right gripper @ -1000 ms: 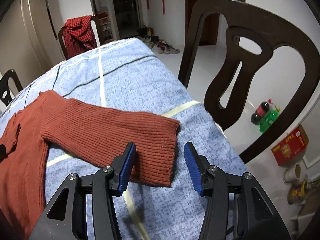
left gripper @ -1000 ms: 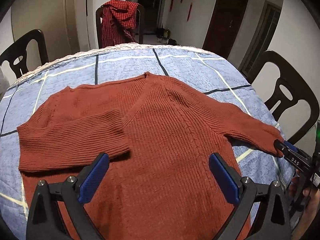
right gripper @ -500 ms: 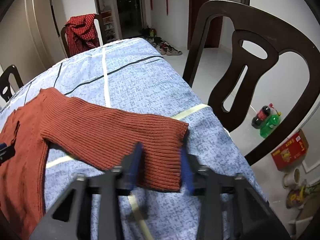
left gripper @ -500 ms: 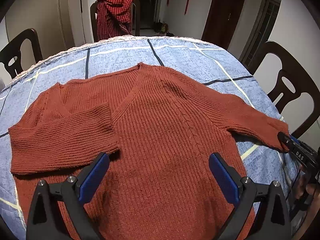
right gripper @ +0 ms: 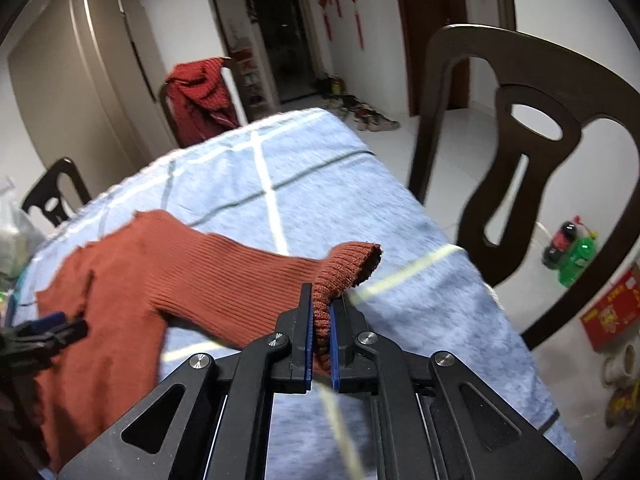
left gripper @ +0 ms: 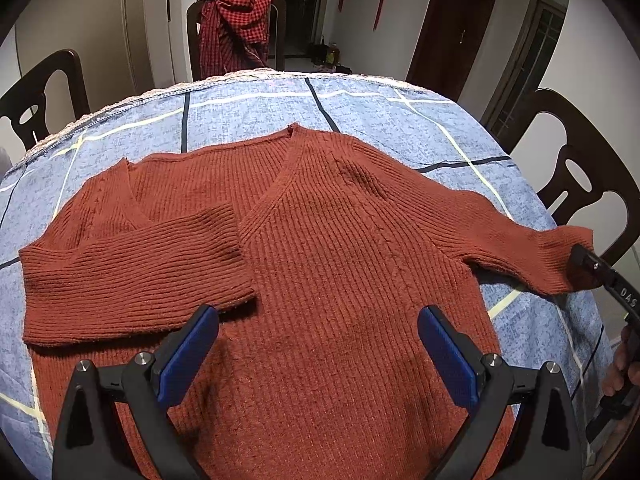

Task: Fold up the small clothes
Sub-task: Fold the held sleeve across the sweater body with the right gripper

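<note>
Two dark chairs (left gripper: 576, 184) flank the right claw (right gripper: 321, 320) pinching the sweater (left gripper: 320, 280) cuff; left claw (left gripper: 318, 344) gapes.

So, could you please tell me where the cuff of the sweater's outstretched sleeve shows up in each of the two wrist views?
Left wrist view: the cuff lies at the far right edge, pinched by the right tool.
Right wrist view: the cuff sits low in the centre, clamped in the right tool and bunched upward.
Shared landmark: the red checked cloth draped on the far chair, also seen here.
</note>
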The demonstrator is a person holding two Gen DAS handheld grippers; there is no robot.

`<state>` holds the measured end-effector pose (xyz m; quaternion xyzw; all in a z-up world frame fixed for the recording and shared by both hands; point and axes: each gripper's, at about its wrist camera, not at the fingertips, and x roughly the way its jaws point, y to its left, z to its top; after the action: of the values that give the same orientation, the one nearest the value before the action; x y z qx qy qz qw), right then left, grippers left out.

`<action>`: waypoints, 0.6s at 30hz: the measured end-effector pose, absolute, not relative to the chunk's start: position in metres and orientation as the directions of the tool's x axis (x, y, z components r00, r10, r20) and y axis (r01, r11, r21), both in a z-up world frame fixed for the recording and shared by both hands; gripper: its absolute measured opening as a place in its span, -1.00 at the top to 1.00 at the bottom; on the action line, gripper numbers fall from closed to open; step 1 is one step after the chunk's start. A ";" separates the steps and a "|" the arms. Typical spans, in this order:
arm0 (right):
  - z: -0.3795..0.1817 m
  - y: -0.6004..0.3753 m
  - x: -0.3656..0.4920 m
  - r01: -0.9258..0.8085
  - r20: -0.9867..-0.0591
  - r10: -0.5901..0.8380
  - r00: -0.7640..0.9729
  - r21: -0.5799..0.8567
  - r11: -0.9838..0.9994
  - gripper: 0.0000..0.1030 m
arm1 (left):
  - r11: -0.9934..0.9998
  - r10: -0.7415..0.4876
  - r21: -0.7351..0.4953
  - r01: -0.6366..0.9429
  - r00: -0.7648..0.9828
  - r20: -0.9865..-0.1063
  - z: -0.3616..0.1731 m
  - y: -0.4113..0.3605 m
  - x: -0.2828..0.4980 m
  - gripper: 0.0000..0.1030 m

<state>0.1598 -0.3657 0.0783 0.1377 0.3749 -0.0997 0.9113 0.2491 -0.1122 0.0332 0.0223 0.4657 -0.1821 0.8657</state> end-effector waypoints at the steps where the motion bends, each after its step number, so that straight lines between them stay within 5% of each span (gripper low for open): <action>1: 0.081 -0.363 0.161 0.272 -0.705 -0.069 0.706 0.180 0.945 0.89 | 0.933 -0.295 -0.131 0.337 0.501 -0.814 0.034 -0.112 0.249 -0.96; 18: 0.107 -0.282 0.218 -0.008 -0.644 0.199 0.738 0.287 0.958 0.89 | 0.949 -0.272 -0.137 0.285 0.514 -0.813 0.034 -0.082 0.255 -0.96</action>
<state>0.2178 -0.2820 0.1072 0.1340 0.3574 0.0560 0.9226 0.2547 -0.0819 0.0343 0.0070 0.4662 -0.1602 0.8700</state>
